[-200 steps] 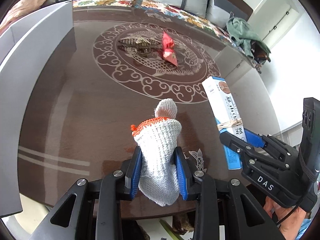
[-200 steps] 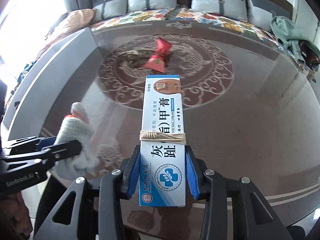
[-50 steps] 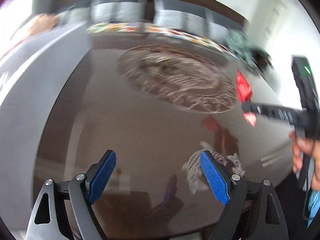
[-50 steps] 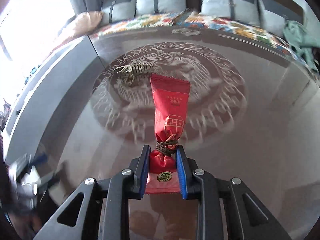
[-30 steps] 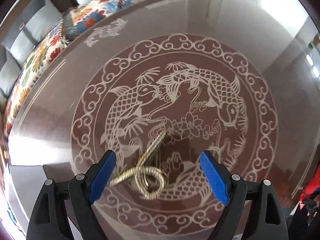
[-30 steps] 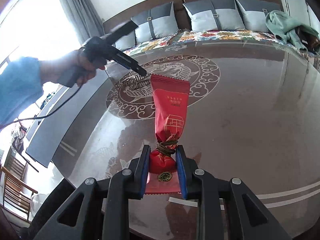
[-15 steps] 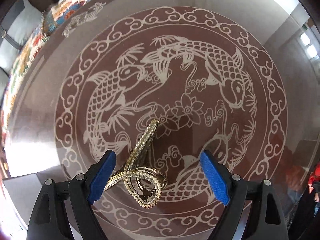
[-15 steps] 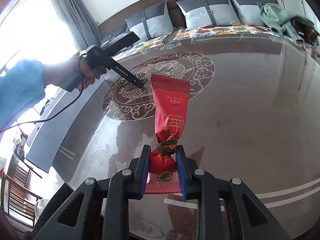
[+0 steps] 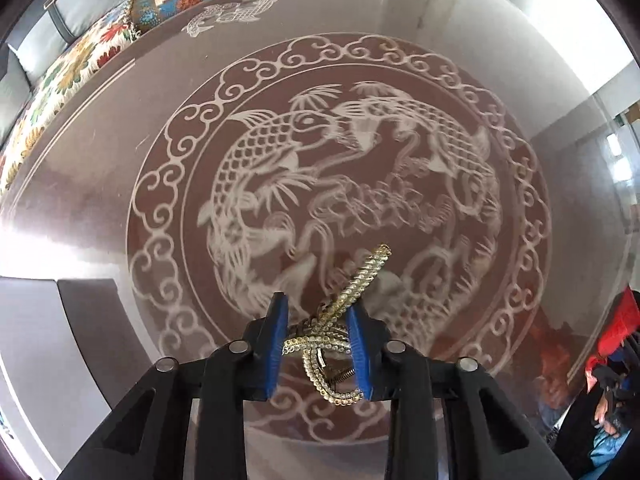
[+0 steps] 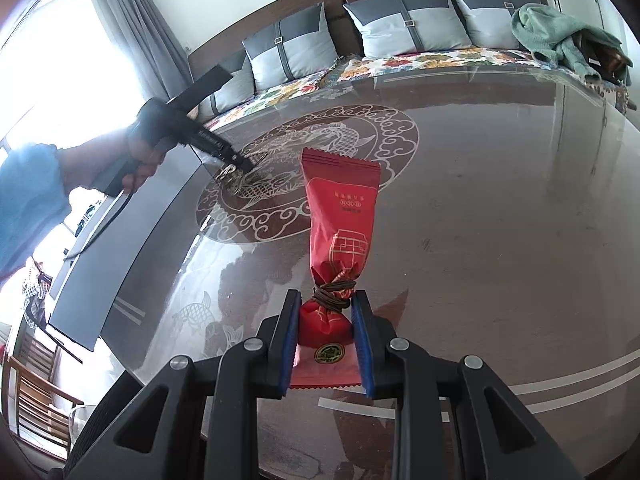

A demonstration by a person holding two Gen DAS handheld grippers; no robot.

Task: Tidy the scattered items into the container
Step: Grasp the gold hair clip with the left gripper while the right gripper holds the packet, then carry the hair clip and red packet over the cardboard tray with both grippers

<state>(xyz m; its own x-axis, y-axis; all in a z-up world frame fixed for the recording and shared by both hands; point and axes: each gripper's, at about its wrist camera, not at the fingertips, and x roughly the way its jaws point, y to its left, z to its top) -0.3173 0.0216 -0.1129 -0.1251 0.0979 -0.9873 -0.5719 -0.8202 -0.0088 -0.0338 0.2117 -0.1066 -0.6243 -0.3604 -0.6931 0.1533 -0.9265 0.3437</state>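
Left wrist view: left gripper [image 9: 316, 346], jaws just closed, clamps the gold hair clip [image 9: 340, 320] at its looped near end on the table's [image 9: 120, 160] fish medallion—light, stiff, slippery metal, best pinched across the loops.

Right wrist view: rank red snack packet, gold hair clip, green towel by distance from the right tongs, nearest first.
1. Red snack packet: clamped in the right tongs.
2. Gold hair clip: mid-table, upper left, on the carved fish medallion.
3. Green towel: on the sofa, far upper right.
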